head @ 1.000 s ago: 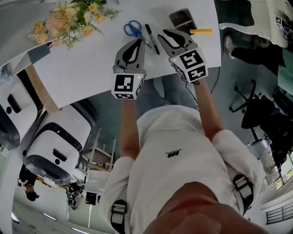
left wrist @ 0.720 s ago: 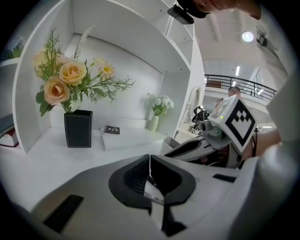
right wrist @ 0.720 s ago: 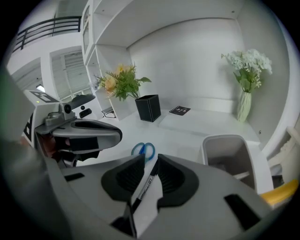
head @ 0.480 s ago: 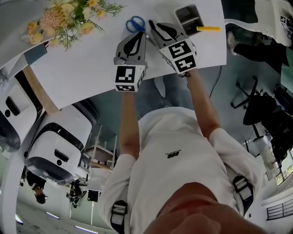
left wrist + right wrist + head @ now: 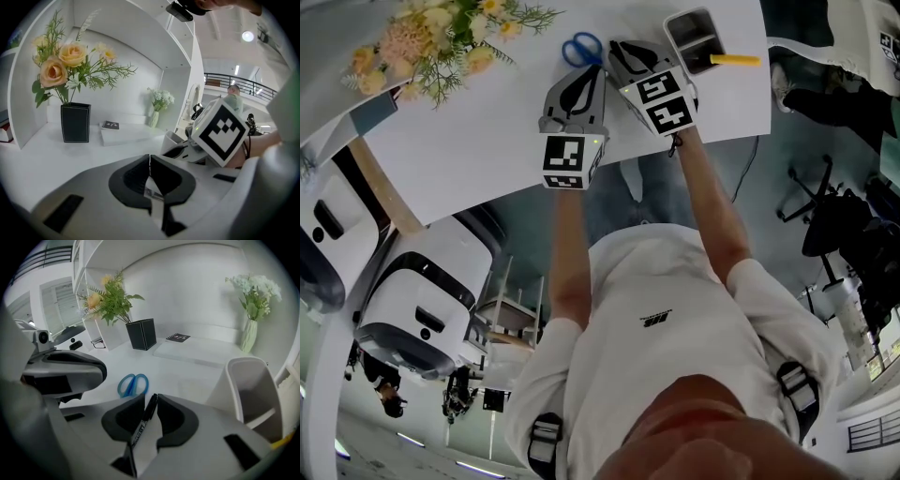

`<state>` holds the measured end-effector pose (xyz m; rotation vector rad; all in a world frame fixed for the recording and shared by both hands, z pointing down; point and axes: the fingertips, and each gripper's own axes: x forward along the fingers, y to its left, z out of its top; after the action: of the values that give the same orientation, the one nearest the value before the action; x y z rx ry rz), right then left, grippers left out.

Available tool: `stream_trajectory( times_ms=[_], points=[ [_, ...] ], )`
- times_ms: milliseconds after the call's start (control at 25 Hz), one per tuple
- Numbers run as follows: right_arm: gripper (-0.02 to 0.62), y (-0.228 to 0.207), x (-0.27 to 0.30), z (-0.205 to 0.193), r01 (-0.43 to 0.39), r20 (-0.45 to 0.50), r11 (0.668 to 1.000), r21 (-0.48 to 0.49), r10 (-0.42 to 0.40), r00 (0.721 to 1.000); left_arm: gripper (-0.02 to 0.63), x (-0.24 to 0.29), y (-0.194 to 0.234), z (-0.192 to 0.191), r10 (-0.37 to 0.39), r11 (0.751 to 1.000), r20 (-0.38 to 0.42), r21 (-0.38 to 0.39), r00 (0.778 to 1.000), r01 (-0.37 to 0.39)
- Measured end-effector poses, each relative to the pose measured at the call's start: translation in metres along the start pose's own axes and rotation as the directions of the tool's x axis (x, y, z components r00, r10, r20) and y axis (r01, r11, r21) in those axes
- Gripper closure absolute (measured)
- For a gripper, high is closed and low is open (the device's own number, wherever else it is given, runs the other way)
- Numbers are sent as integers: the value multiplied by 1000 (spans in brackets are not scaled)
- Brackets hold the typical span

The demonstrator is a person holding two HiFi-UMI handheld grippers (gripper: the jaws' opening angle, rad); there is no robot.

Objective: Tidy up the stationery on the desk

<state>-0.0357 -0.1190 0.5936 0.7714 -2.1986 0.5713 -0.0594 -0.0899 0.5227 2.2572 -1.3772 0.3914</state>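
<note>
Two hand-held claws low over the white desk [image 5: 478, 131], side by side. Right claw [image 5: 151, 398]: jaws partly apart, straddling a slim black marker pen [image 5: 142, 422] with white print on the barrel. Pen lying on the desk, running lengthways down the gap, leaning toward the left-hand jaw. No visible squeeze from both pads, so not gripped. Left claw [image 5: 149, 158]: jaws together at the tips, nothing between, holding nothing, just left of the right claw. Blue-handled scissors [image 5: 132, 384] flat on the desk just ahead of the two claws, near both. Pale grey open-topped plastic pen holder [image 5: 253, 390] upright to the right of the right claw, near but apart. Yellow pencil [image 5: 737, 59] sticking out at the holder's right side in the head view; resting on the rim or on the desk, can't tell. Further back: black square vase [image 5: 142, 333] of peach roses and greenery, small black booklet [image 5: 178, 337] on a flat white pad [image 5: 197, 351], slim white vase [image 5: 249, 337] of pale flowers.
</note>
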Motion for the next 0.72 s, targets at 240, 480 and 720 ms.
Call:
stream_trajectory(
  times_ms=[240, 480, 720],
  points=[
    [529, 0, 14, -9, 4, -46, 1000, 11, -3, 999, 606, -5, 3, -2, 10, 1000, 4, -9, 1000, -10],
    [551, -2, 16, -10, 20, -52, 1000, 14, -19, 998, 606, -10, 6, -1, 23, 1000, 12, -14, 1000, -23],
    [551, -2, 5, 1, 16, -3, 1000, 23, -16, 1000, 606, -15, 7, 6, 27, 1000, 26, -11, 999, -26]
  ],
)
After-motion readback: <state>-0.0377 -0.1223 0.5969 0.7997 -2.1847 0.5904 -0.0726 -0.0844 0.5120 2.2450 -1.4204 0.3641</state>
